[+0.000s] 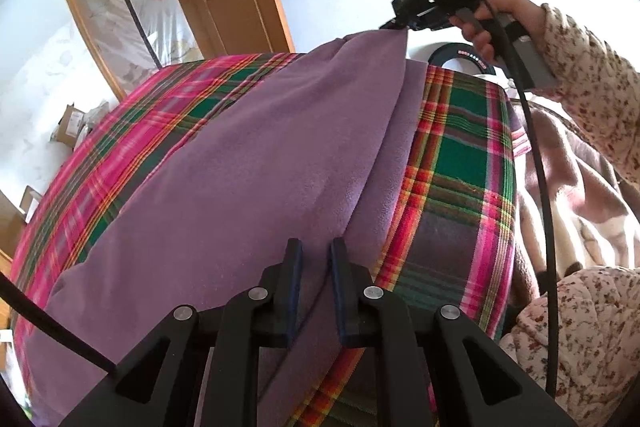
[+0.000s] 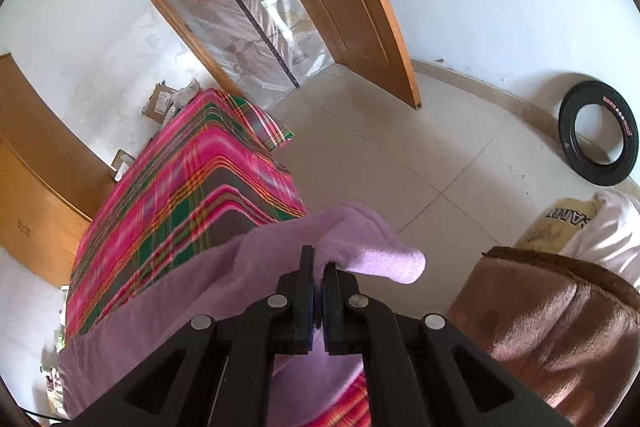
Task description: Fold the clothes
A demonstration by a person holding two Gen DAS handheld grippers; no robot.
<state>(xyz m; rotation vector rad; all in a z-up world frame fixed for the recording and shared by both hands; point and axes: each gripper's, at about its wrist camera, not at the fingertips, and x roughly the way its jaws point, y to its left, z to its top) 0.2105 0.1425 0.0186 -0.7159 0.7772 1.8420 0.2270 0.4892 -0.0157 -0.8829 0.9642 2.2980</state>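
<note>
A purple fleece garment (image 1: pixel 240 163) lies lengthwise on a bed under a pink and green plaid cover (image 1: pixel 460 155). My left gripper (image 1: pixel 316 255) sits at the garment's near end, its jaws narrowly apart with a thick fold of fleece filling the gap. My right gripper (image 1: pixel 394 25), held by a hand in a floral sleeve, pinches the far corner and lifts it clear of the bed. A taut ridge of cloth runs between the two grippers. In the right wrist view the right gripper (image 2: pixel 319 261) is shut on the fleece (image 2: pixel 368 247), whose end flops over past the fingertips above the floor.
A brown plush blanket (image 2: pixel 552 327) lies heaped right of the bed beside a white and yellow cloth (image 2: pixel 592 227). A black tyre (image 2: pixel 598 133) leans on the white wall. A wooden door (image 2: pixel 352 3) stands open by a plastic-curtained doorway. Cardboard boxes (image 2: pixel 160 103) sit past the bed.
</note>
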